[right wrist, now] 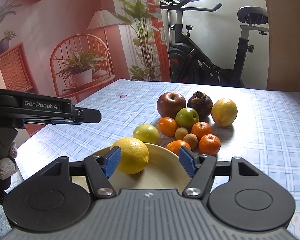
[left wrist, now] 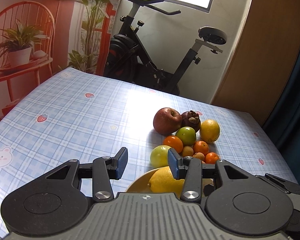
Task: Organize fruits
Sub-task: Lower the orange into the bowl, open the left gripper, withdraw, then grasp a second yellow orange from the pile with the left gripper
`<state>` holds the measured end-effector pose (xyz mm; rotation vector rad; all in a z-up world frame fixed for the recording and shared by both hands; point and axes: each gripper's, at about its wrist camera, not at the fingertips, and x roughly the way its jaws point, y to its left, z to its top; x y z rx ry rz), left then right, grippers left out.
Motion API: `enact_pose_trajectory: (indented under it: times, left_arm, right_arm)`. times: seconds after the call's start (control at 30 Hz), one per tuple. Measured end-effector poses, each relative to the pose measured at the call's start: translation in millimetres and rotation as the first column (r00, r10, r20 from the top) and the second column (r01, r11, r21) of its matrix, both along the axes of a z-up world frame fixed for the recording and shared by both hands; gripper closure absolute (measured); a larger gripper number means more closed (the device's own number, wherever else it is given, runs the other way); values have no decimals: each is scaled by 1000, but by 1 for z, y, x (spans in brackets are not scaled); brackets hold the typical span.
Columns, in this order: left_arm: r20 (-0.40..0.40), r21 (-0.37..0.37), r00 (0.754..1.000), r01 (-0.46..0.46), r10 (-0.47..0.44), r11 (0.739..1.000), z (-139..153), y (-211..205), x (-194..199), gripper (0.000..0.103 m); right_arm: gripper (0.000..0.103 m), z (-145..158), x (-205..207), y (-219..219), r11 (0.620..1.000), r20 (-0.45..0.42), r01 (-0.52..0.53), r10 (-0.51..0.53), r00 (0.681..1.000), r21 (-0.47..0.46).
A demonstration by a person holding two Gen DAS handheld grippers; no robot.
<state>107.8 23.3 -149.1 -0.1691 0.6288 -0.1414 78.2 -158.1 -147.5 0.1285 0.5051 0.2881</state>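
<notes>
Right wrist view is showing the right gripper (right wrist: 150, 163) hovering over a cream plate (right wrist: 162, 178), its blue pads standing apart with nothing pressed between them; the left pad is sitting just beside a lemon in the plate (right wrist: 133, 155), and whether it is touching the rind cannot be told. That lemon is resting on the plate's left part. Beyond the plate, a pile of fruit is lying on the blue checked tablecloth (right wrist: 270, 130): a red apple (right wrist: 171, 105), a dark mangosteen (right wrist: 200, 103), a second lemon (right wrist: 224, 112), a green apple (right wrist: 187, 117), a pale green fruit (right wrist: 146, 133) just beside the plate's far rim, four mandarins including one at the right (right wrist: 209, 144), and two small brown longans (right wrist: 181, 133). The left gripper (right wrist: 86, 117) is reaching in from the left edge, seen side-on, with a gloved hand (right wrist: 6, 160) below it. In the left wrist view that gripper is holding its fingers (left wrist: 122, 163) partly apart over bare cloth, gripping nothing, with the plate and its lemon showing behind the right finger. An exercise bike (right wrist: 210, 56) is standing behind the table.
</notes>
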Motion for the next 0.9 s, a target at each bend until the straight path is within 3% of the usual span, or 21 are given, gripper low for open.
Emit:
enact_pose_trajectory:
  times: [0.47, 0.9]
  left_arm:
    - [2, 27, 999, 34, -34, 999, 7, -6, 13, 57]
    - [8, 73, 989, 147, -148, 986, 31, -66, 79, 57]
  right_arm:
    - [36, 4, 15, -37, 996, 27, 81, -80, 996, -26]
    - [36, -3, 69, -104, 989, 64, 135, -131, 989, -63]
